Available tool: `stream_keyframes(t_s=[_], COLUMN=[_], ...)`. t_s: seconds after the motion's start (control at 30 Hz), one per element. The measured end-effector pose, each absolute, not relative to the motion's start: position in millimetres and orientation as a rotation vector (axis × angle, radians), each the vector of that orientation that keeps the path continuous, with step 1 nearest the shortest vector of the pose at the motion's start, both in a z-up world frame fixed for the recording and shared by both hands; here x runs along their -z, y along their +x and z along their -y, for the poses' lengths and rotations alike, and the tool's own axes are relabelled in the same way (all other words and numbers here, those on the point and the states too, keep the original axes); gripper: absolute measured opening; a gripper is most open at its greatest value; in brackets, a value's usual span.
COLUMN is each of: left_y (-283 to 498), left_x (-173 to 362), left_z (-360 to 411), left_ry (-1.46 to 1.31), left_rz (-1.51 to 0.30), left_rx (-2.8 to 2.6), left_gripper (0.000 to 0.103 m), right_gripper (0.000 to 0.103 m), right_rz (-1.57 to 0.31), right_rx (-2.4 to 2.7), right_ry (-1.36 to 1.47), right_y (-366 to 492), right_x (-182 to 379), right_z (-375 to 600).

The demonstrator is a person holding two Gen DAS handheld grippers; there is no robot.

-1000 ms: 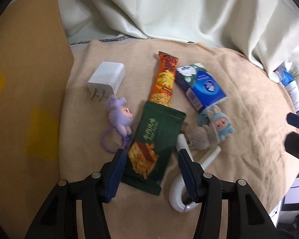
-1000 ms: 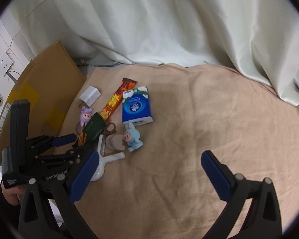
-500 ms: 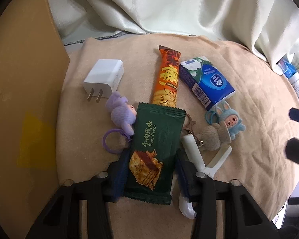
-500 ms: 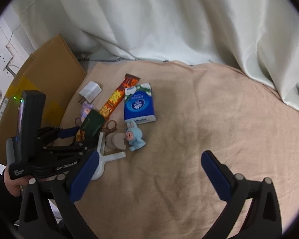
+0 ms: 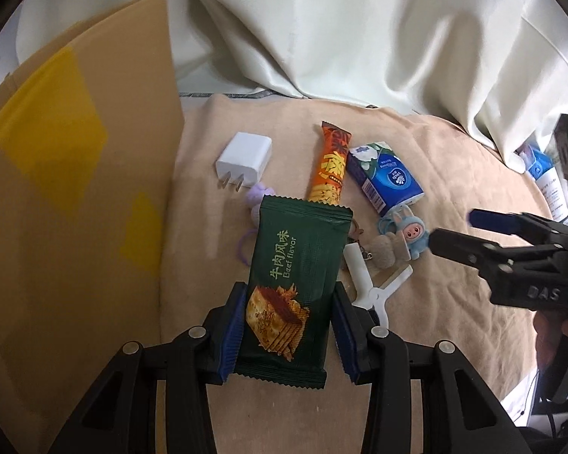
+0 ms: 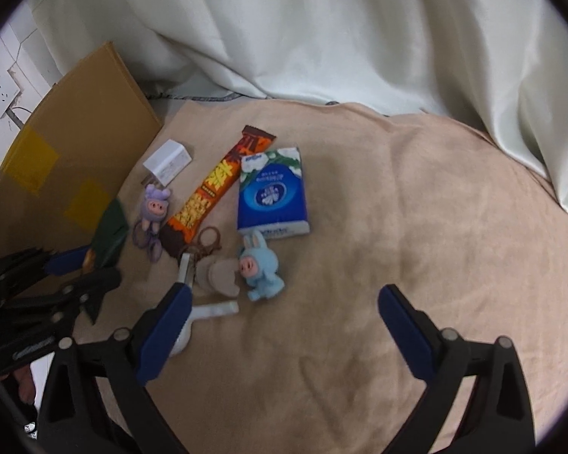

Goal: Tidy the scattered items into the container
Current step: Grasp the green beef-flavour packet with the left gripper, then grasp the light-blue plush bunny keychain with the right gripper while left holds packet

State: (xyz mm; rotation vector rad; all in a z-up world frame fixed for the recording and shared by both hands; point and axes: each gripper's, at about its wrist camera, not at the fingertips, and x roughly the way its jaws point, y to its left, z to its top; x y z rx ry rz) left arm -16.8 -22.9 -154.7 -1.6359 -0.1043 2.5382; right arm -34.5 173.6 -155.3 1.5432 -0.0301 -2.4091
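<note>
My left gripper [image 5: 287, 335] pinches the green biscuit packet [image 5: 293, 287], seemingly lifted off the beige blanket [image 6: 397, 208]. My right gripper [image 6: 284, 335], fingers spread but closing, hovers empty near the blue bunny [image 6: 261, 268].

A tan blanket [image 6: 416, 227] is lying spread across the whole surface, wrinkling a little at its far edge. A pale curtain [image 6: 322, 30] is hanging in heavy folds along the far side, its hem resting on the blanket's far and right edges. At the far left, a white wall [image 6: 7, 60] with a socket plate is showing beyond everything else. At the right, just past the curtain's edge, blue-and-white packages [image 5: 545, 174] are peeking out, too blurred to identify.
</note>
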Motion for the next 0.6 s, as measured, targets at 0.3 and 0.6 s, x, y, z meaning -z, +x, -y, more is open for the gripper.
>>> stream_keyframes(t_s=[0.3, 0.6], left_y=[-13, -16], left_x=[157, 159], left_z=[30, 32], left_ry=[-1.651, -1.658], left_rz=[0.143, 0.155], left_rx=[-2.547, -2.546], left_gripper=[0.044, 0.044], right_gripper=[0.066, 0.063], right_rz=[0.045, -0.01], right_rx=[2.374, 2.33], right_ry=[1.547, 1.605], right_y=[-50, -61], right_x=[169, 190], right_z=[-166, -155])
